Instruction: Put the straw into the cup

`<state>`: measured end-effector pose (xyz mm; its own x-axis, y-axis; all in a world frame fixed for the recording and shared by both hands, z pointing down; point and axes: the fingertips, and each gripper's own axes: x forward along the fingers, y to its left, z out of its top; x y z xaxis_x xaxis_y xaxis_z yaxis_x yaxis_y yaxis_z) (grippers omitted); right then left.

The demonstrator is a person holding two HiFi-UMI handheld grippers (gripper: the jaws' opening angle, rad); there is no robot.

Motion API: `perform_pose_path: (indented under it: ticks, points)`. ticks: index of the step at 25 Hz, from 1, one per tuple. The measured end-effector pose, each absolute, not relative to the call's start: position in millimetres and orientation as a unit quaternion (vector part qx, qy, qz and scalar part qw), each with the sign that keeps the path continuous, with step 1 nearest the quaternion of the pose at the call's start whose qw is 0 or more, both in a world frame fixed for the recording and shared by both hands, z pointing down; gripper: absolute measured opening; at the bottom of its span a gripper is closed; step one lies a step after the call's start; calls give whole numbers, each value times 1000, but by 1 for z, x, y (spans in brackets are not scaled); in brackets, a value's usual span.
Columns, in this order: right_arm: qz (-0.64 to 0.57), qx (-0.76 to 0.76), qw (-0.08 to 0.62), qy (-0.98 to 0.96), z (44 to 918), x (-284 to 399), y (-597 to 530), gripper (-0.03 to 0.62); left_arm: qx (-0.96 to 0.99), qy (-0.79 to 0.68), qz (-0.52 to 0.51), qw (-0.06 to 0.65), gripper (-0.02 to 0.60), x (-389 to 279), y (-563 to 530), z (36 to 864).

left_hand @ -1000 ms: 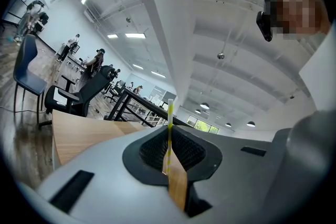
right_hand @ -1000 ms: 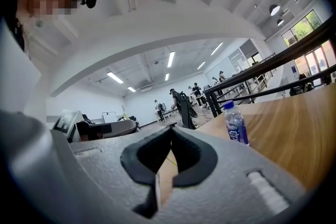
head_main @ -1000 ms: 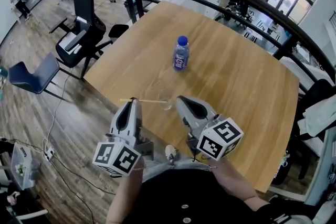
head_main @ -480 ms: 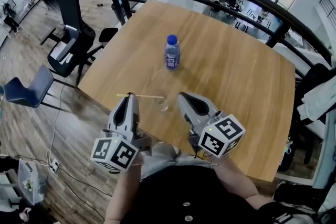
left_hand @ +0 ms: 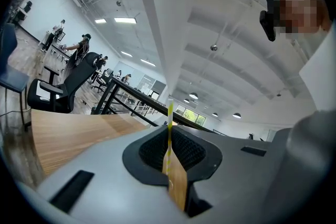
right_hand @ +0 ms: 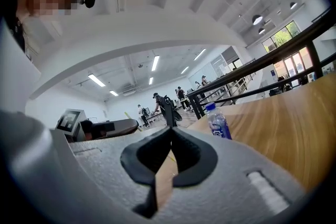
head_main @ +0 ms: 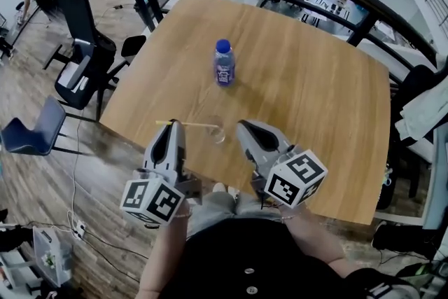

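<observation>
While your left gripper (head_main: pixel 173 124) keeps its jaws clamped on the straw (head_main: pixel 194 125), little changes between straw and cup (head_main: pixel 216 134) across the last second.

- Straw: lies near level, crossways, at lower centre of the head view. Its free end reaches right to the cup's rim, the same as one second back.
- Main change: the whole scene slides up and left in the frame. The bottle (head_main: pixel 223 64) now sits higher and further left on the table (head_main: pixel 308 94). This reads as your head turning plus a small sideways drift of the left gripper, not a lift or tilt of the straw.
- Right gripper (head_main: pixel 242 125): jaws together, nothing between them. It sits just right of the cup, seemingly not touching it.

Judgement: insertion is not yet done. The straw is at the rim but horizontal, so you need to raise the held end to let the free end drop in. The clear cup stands unheld, and a sideways push from the straw could tip it.
</observation>
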<state>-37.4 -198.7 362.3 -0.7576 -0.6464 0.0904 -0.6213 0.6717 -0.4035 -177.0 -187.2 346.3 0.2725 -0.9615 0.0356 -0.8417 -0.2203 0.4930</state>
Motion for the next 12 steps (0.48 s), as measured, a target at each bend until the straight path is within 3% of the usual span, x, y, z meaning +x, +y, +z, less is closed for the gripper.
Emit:
perform_pose_path:
  ticks: [12]
  points:
    - [-227, -387, 21, 893, 383, -33, -205, -2, 785, -561, -116, 235, 35, -179, -208, 370]
